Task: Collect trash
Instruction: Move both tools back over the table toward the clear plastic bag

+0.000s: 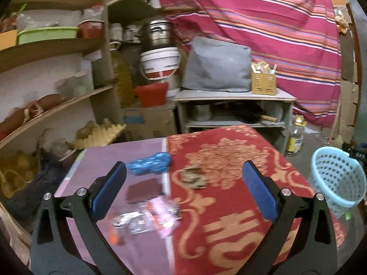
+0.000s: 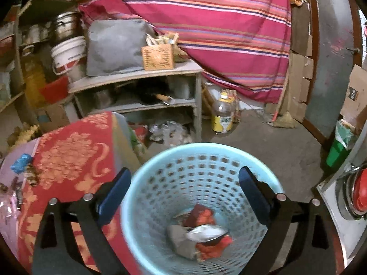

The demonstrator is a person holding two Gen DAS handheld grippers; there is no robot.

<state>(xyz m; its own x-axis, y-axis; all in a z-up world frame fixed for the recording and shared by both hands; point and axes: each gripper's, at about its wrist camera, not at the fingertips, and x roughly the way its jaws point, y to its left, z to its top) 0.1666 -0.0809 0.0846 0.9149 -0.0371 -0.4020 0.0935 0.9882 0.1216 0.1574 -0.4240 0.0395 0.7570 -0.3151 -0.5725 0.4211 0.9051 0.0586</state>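
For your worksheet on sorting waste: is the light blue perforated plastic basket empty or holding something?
Holding something: the basket has red and grey scraps at its bottom.

This is a cramped storeroom-cum-kitchen corner of a modest home. Rough wooden shelves (image 1: 52,45) carry a green plastic tub (image 1: 45,34), jars and bags; an egg tray (image 1: 101,135) sits on the lowest board. A steel pot (image 1: 158,32) is stacked on a white bucket (image 1: 160,61), and a low grey cabinet (image 1: 234,110) holds pans and a box of chopsticks (image 1: 263,80). A striped pink cloth (image 1: 263,23) hangs as a curtain behind (cardboard lines the wall beside it). A cooking-oil bottle (image 2: 223,114) stands on the bare concrete floor (image 2: 263,142), near a broom.
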